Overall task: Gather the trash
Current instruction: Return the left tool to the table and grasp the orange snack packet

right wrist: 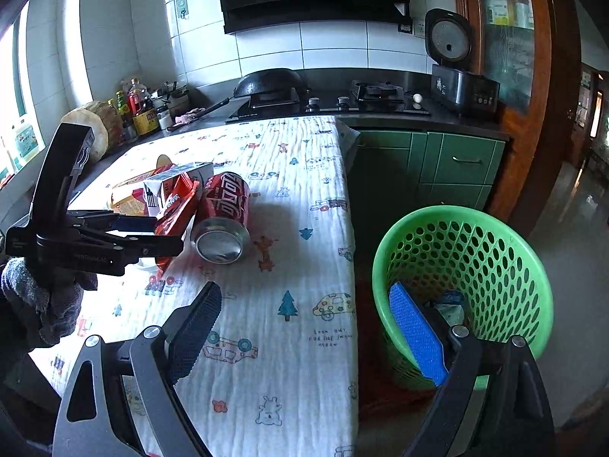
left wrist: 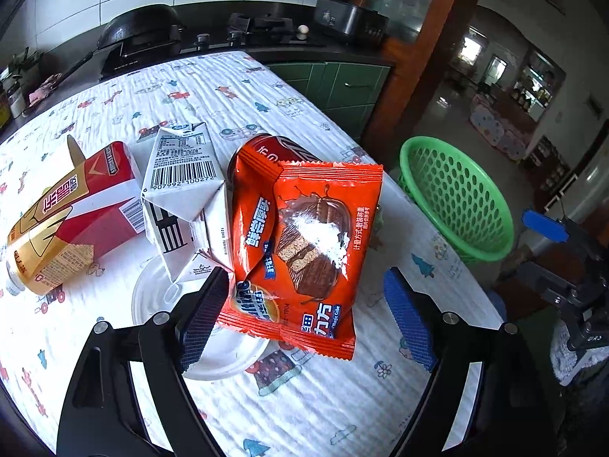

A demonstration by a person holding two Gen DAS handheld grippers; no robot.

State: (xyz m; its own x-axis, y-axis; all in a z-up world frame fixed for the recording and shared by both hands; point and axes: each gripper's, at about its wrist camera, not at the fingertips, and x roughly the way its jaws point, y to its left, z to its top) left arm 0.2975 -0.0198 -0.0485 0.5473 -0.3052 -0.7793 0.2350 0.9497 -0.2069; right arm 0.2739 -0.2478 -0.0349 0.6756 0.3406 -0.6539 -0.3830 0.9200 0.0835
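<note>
Kitchen scene: a table [right wrist: 289,266] covered in a white crinkly cloth printed with little cars, trees and animals, pushed up against a dark counter with a gas stove [right wrist: 377,93], a black wok [right wrist: 268,80] and a rice cooker [right wrist: 462,80] with its lid flipped up. White tile wall behind, green cabinet doors [right wrist: 453,160] under the counter, sauce bottles [right wrist: 139,108] off in the corner by the window.

The trash is bunched on the far-left part of the table: an orange snack wrapper [left wrist: 304,243] leaning on a red soda can [right wrist: 224,221] lying on its side, a squashed white carton [left wrist: 186,190], a red and gold box [left wrist: 72,213], and a white lid [left wrist: 213,358] lying flat under the pile.

The left gripper [left wrist: 304,323] sits wide open around the bottom of the wrapper. One pad is right against its edge, the other is well clear, so it's not gripping anything.

The right gripper [right wrist: 308,342] is also wide open and empty, hovering over the table edge, with one finger over the green basket [right wrist: 495,251] standing on the floor just beside the table. Something bluish sits in the bottom of it, can't make out what.
</note>
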